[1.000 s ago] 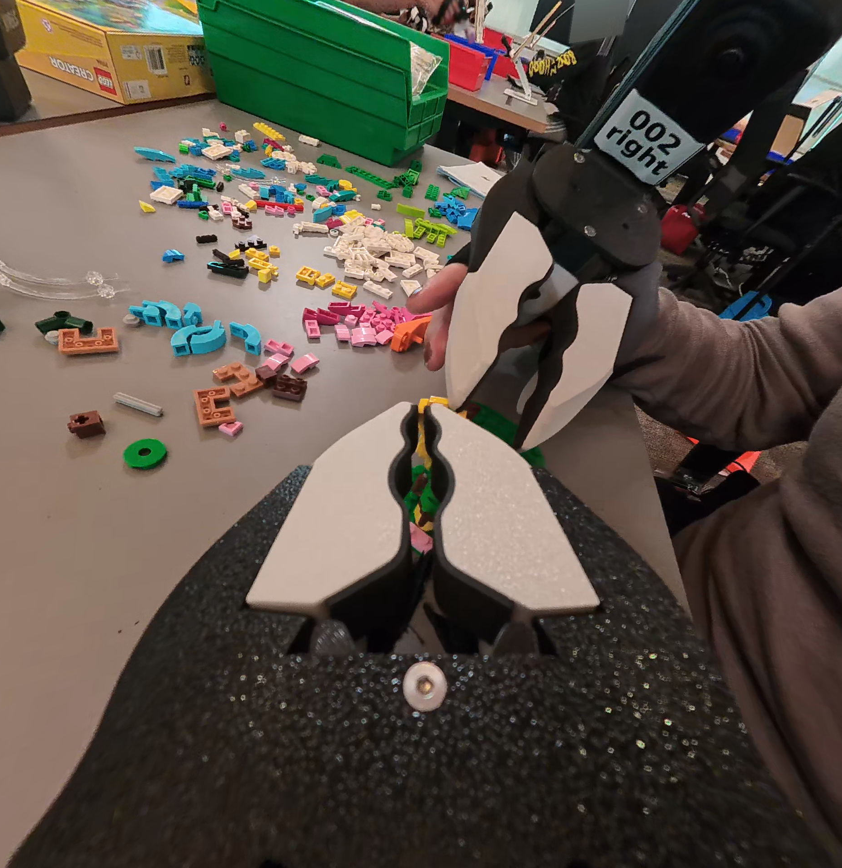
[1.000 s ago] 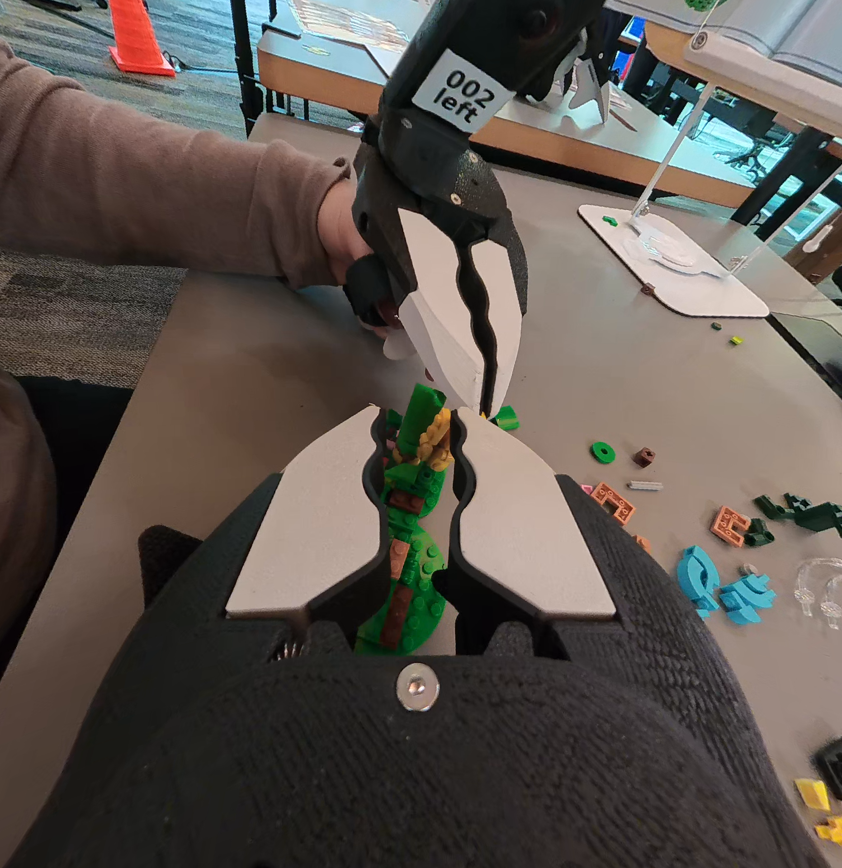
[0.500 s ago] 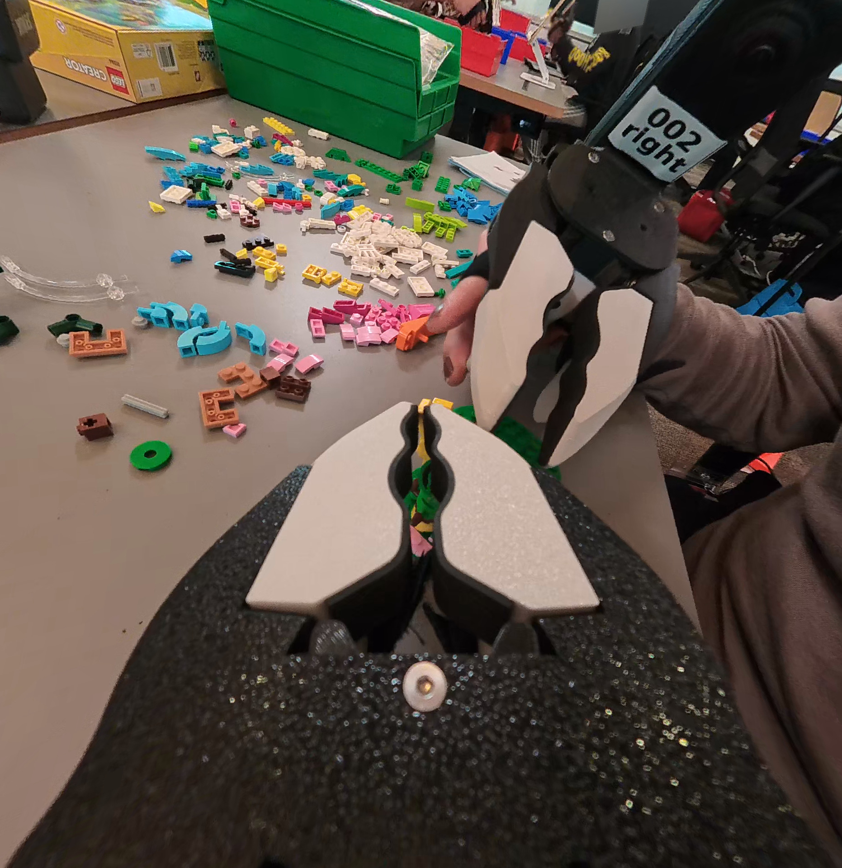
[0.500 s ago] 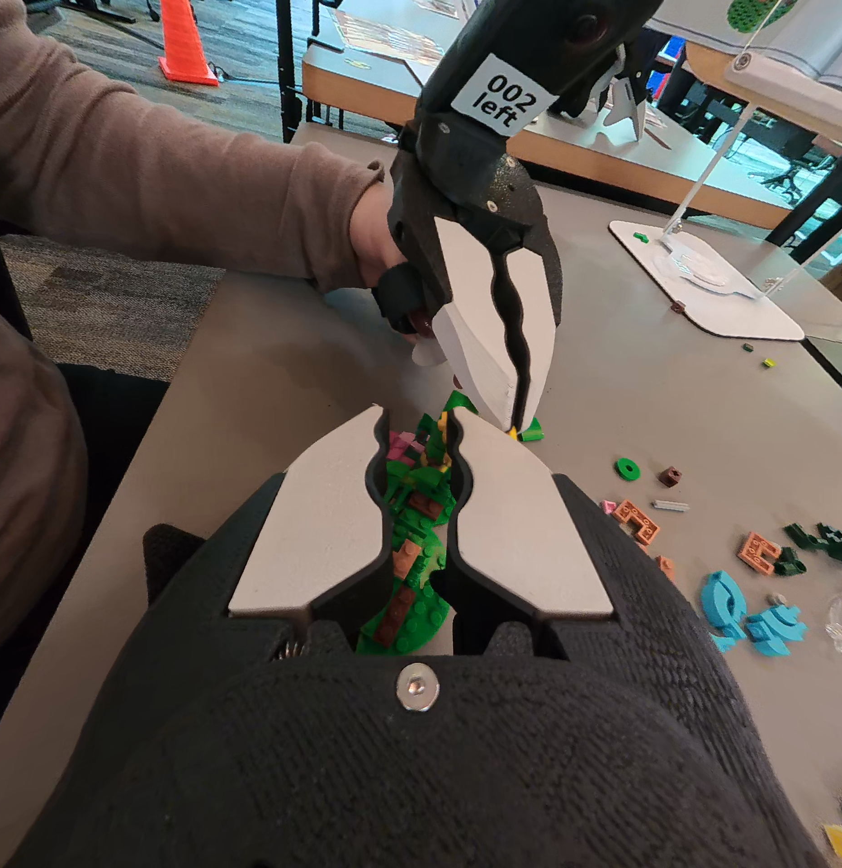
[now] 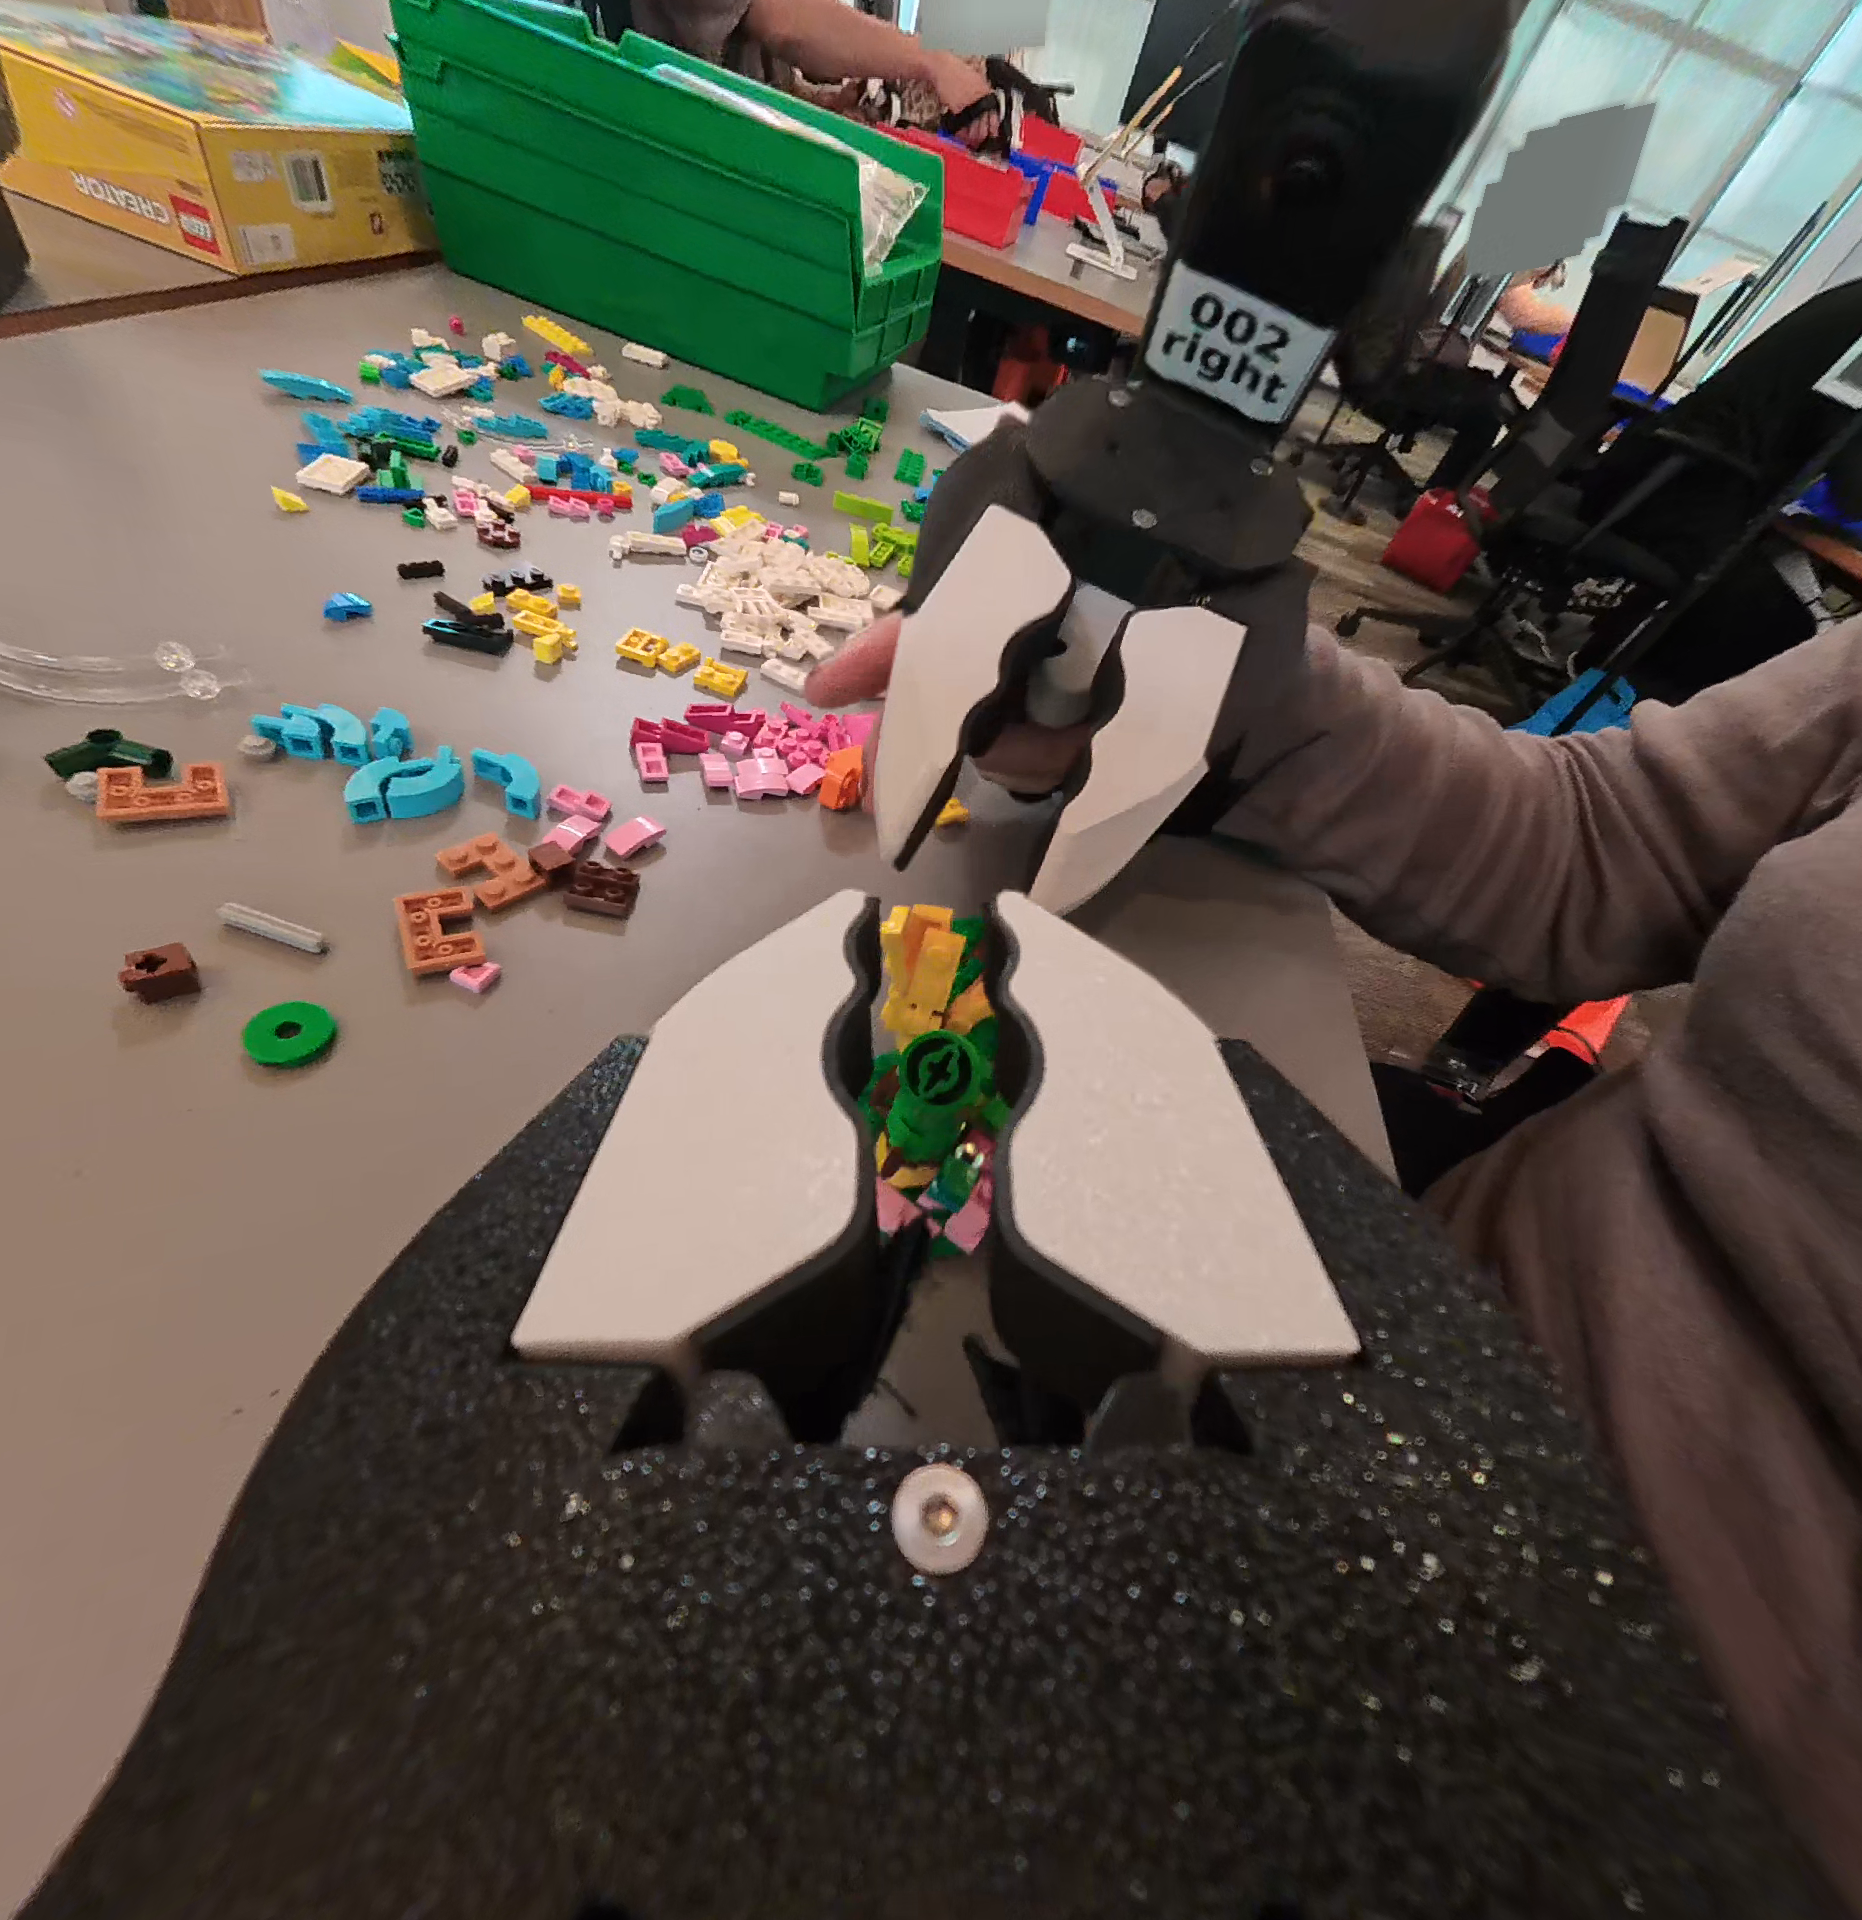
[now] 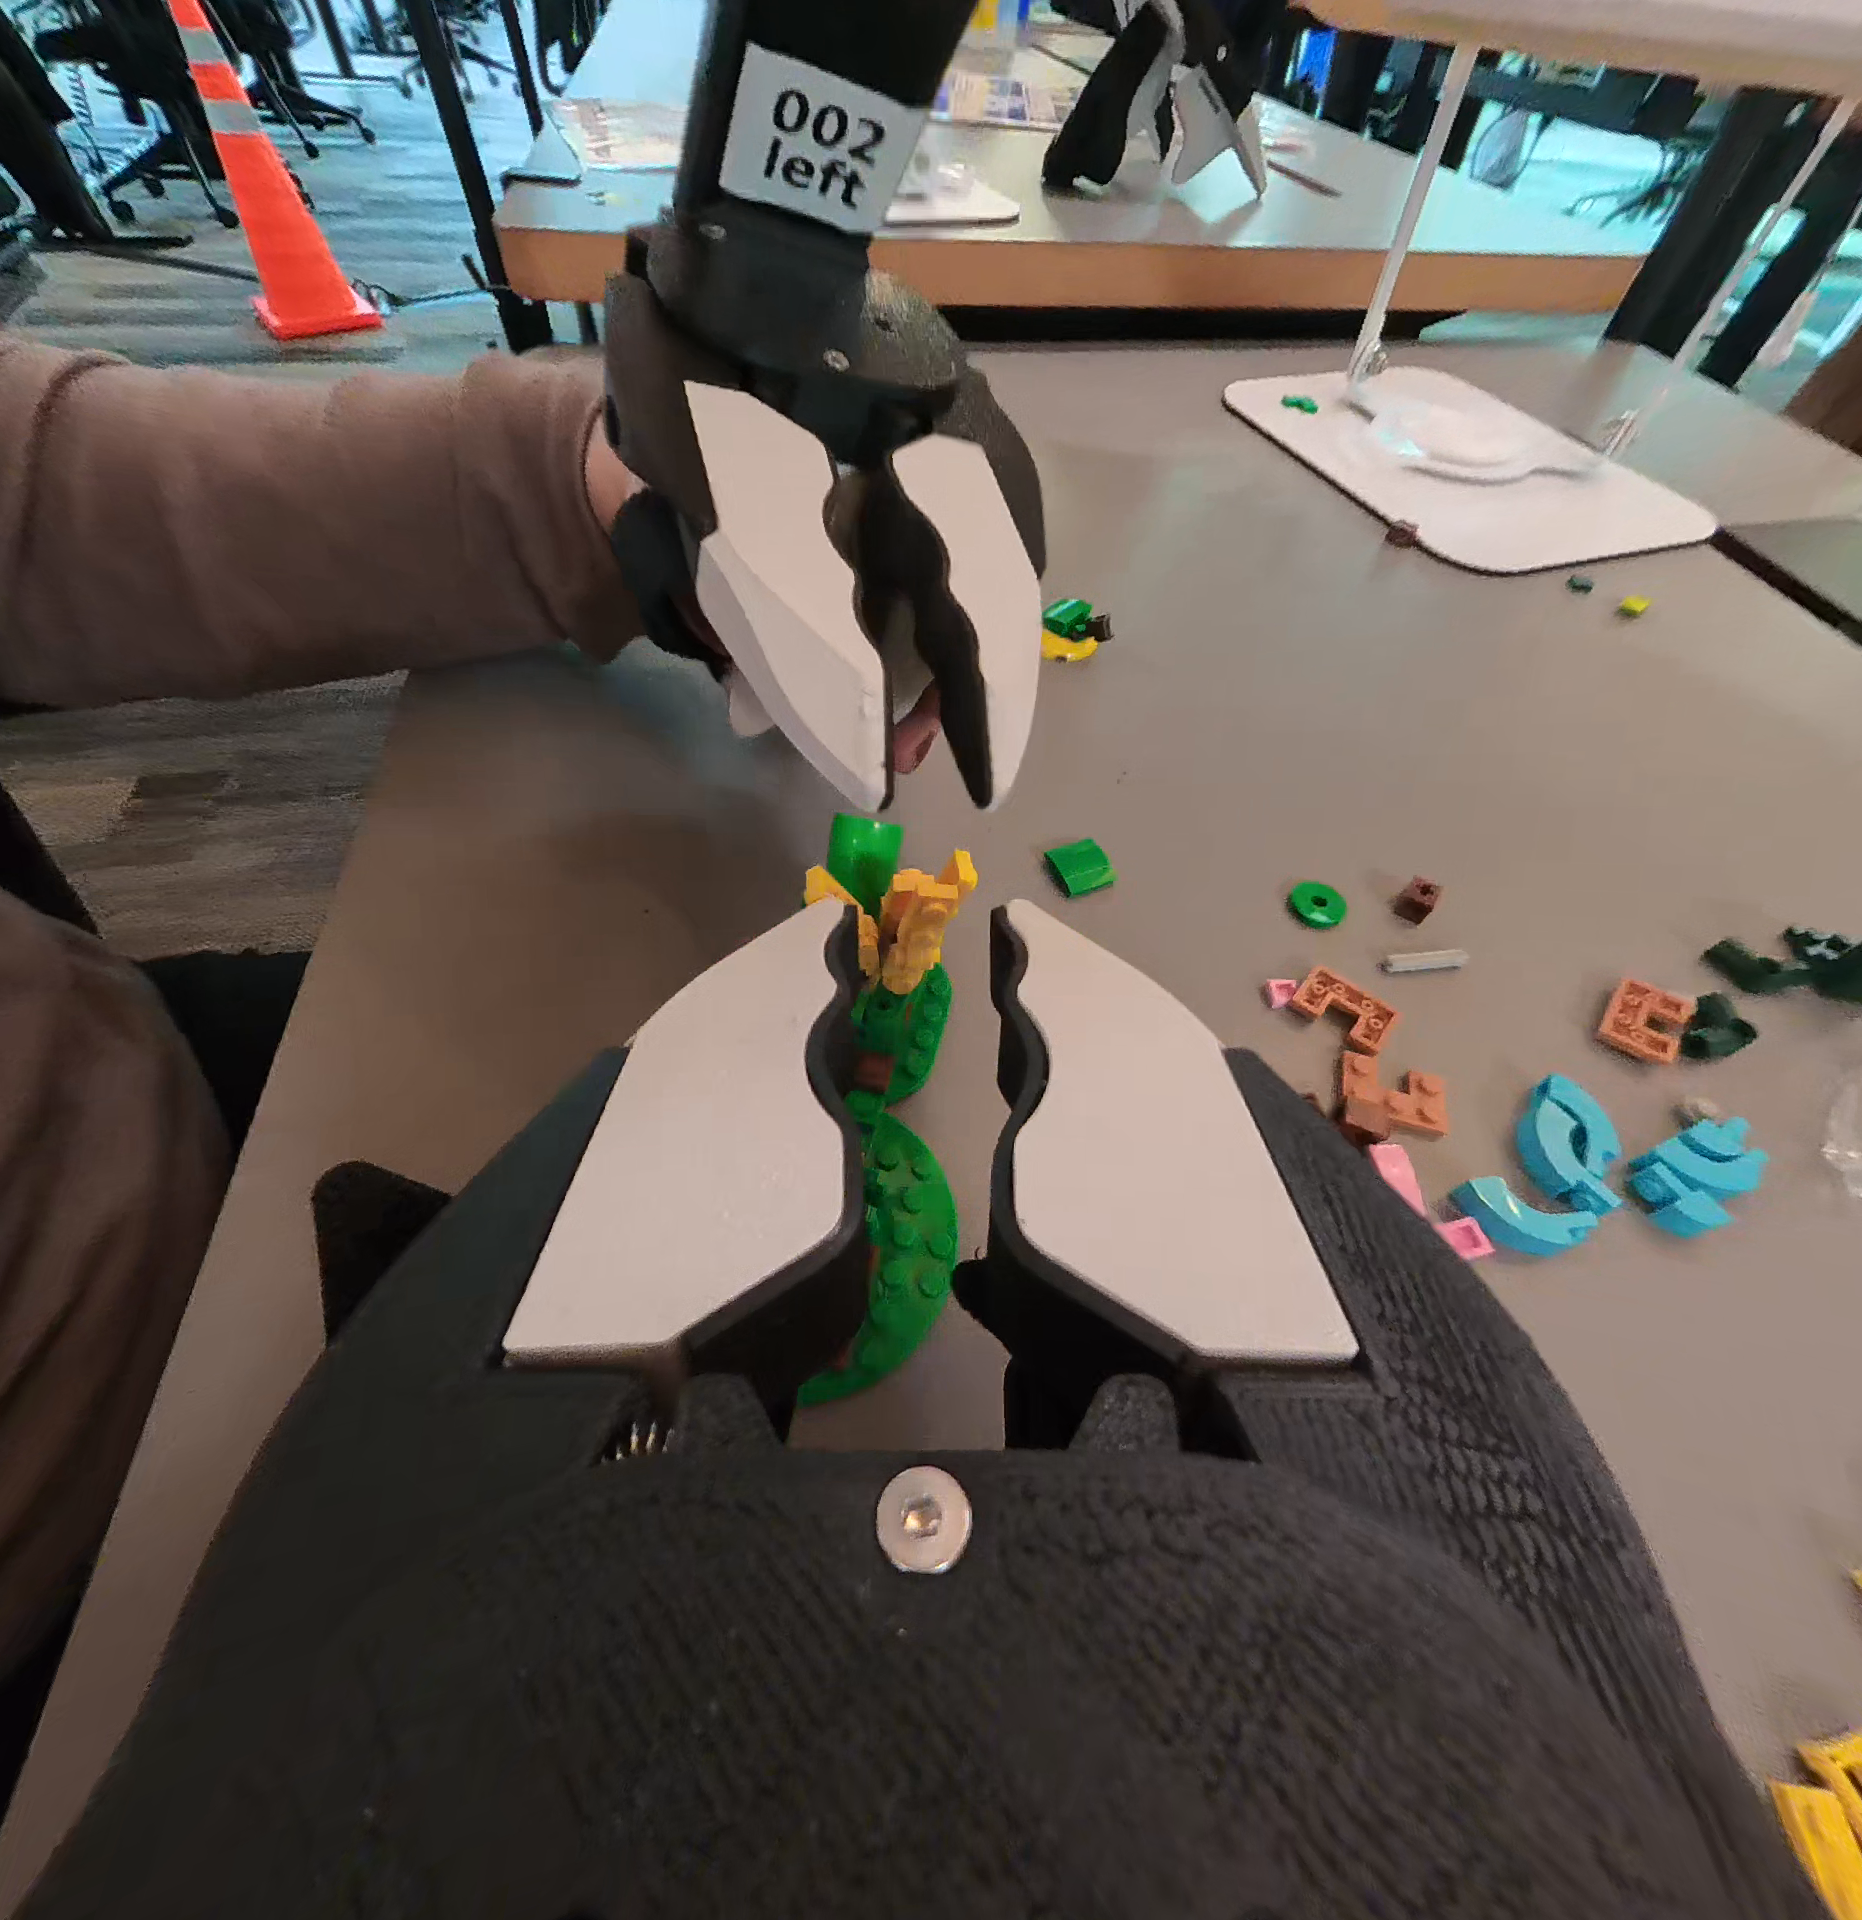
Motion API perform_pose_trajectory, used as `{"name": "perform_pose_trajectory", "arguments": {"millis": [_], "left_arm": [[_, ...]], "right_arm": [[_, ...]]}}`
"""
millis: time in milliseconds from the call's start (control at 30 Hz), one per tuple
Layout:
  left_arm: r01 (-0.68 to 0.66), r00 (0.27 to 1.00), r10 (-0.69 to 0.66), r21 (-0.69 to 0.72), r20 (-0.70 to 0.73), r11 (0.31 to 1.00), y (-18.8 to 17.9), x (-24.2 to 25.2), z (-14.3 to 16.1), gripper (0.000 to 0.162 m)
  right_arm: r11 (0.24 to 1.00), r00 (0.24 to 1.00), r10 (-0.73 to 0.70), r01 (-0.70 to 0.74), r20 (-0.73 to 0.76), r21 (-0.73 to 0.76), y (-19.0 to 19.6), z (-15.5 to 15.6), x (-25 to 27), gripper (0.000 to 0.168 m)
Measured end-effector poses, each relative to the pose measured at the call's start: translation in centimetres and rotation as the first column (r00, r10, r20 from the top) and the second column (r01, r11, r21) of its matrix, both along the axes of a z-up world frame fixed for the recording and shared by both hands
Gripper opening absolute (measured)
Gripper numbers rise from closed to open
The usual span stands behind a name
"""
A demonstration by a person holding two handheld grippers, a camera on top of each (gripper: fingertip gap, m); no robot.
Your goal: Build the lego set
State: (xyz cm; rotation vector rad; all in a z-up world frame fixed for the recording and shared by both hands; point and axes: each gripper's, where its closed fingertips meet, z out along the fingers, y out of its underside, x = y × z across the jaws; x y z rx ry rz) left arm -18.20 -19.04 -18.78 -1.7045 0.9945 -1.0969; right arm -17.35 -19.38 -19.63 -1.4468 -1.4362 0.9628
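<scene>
A small lego build [image 6: 906,1195] stands on the grey table: green round plates at the base, a stem with yellow flower pieces and a green cylinder on top. My right gripper [image 6: 916,909] is open around it; the build sits close to one finger, with bare table showing on the other side. My left gripper [image 6: 932,800] hovers just above the green cylinder with its tips a little apart and nothing in them. In the left wrist view the build [image 5: 932,1081] shows through the open left gripper [image 5: 932,904], and the right gripper [image 5: 966,885] is open beyond it.
Loose pieces [image 5: 698,582] cover the far table in front of a green bin [image 5: 646,208] and a yellow box [image 5: 200,177]. A green ring [image 6: 1316,904], a green slope piece [image 6: 1078,868] and brown plates [image 6: 1342,1003] lie near the build. A white stand base [image 6: 1467,488] sits farther off. Left and right tips are no more than a few centimetres apart.
Both grippers were shut on the build. Both have opened, and the left one has lifted above it. The build now stands on the table on its own.
</scene>
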Motion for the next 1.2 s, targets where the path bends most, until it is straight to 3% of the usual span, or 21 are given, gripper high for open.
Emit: {"name": "perform_pose_trajectory", "arguments": {"millis": [333,600,833,967,1200], "left_arm": [[0.018,0.978,-0.005,0.062,-0.209,0.998,-0.5,0.1,-1.0,0.015],[0.020,0.971,0.000,0.081,-0.239,0.996,-0.7,-0.1,-1.0,0.011],[0.032,0.969,-0.015,0.067,-0.247,0.997,-1.2,-0.1,-1.2,0.010],[0.034,0.968,-0.015,0.072,-0.250,0.997,-1.3,0.0,-1.5,0.008],[-0.047,0.968,0.089,0.179,-0.233,0.983,-0.7,0.0,-0.4,0.017]], "right_arm": [[0.999,0.995,0.038,-0.034,0.091,-0.041,0.0,-1.2,-0.9,0.018],[0.994,0.995,0.077,-0.072,0.055,-0.087,-0.1,-0.3,-0.7,0.016],[0.989,0.985,0.126,-0.116,0.116,-0.093,0.0,-0.9,-1.2,0.016],[0.986,0.981,0.149,-0.137,0.127,-0.094,-0.2,-1.2,-1.3,0.008],[0.992,0.985,0.124,-0.121,0.118,-0.035,-0.2,-1.2,-1.2,0.007]]}}
